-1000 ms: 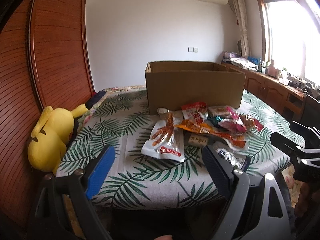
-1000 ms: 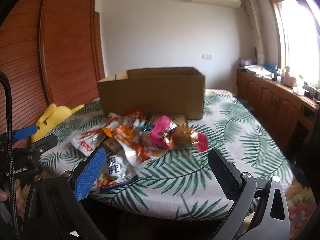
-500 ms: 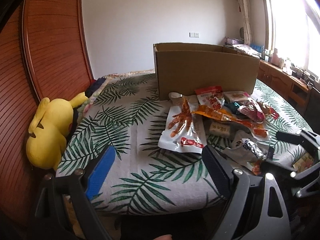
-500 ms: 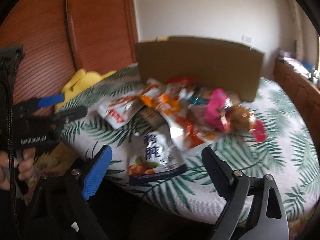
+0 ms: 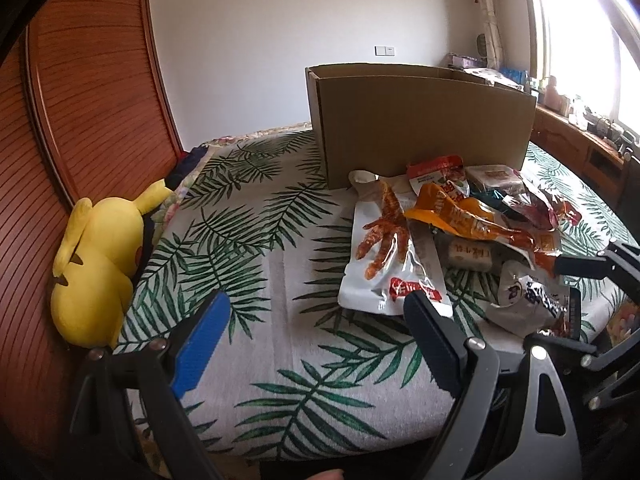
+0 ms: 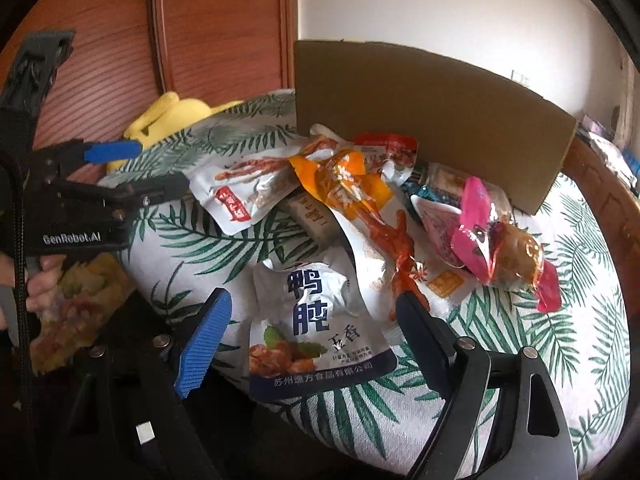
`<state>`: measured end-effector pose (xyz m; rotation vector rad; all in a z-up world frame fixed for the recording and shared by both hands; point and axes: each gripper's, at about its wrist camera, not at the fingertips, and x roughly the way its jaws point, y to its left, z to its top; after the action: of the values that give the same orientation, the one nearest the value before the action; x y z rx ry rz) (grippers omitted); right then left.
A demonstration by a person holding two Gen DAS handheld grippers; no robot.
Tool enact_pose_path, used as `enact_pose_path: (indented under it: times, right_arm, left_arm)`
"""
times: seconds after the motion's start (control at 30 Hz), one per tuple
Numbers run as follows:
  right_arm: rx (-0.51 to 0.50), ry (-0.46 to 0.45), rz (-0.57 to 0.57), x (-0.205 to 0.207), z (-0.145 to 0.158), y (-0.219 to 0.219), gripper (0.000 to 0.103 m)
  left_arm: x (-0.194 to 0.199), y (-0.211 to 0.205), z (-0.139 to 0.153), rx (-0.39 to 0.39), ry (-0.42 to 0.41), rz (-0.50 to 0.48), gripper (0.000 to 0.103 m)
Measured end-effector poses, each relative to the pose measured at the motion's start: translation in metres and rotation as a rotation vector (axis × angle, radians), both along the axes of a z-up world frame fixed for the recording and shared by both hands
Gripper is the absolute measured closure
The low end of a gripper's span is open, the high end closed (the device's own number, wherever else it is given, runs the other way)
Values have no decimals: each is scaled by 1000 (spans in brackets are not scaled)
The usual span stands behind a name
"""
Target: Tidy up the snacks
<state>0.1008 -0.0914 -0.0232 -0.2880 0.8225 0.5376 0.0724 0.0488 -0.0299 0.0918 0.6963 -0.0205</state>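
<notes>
Right hand-held gripper [image 6: 308, 340] (jaws closing) now frames duck-gizzard pouch [image 6: 312, 320].

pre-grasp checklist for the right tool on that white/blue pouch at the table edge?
1. Right tool lined up on the white and blue pouch: ok, the pouch lies between its fingers.
2. Jaws wide enough: ok, closing but not touching the pouch.
3. Pouch free of the pile: not ok, the orange packet laps over its top edge.
4. Pouch fully supported: cannot tell, its lower edge sits at the table edge.
5. Left tool out of the way: ok, open, over bare cloth.
6. Cardboard box reachable: ok, open-topped behind the snack pile.
</notes>
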Motion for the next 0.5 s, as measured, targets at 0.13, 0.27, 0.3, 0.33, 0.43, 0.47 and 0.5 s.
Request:
enact_pose_path:
  times: [0.13,0.27,0.3,0.33,0.43,0.47,0.5]
  right_arm:
    - [-47,13,15,3,-7,2,17]
    - [-42,27,24,7,-9,3,17]
    - [-33,38,27,9,-10,2,17]
    - [-33,40,29,11,-10,3,19]
    - [-30,47,36,15,-8,4,35]
    - [-28,48,40,15,-6,2,44]
    - [-27,52,47,15,-5,2,44]
  left_arm:
    - [7,2,2,-7,3,-4,14]
    - [16,4,4,-28,16,-21,14]
    - [19,4,4,-44,26,-33,14]
    - [23,4,5,-61,37,-47,14]
    - [38,4,6,-106,80,-85,14]
    - [43,3,5,-108,94,-97,14]
    - [48,1,5,-99,102,-101,14]
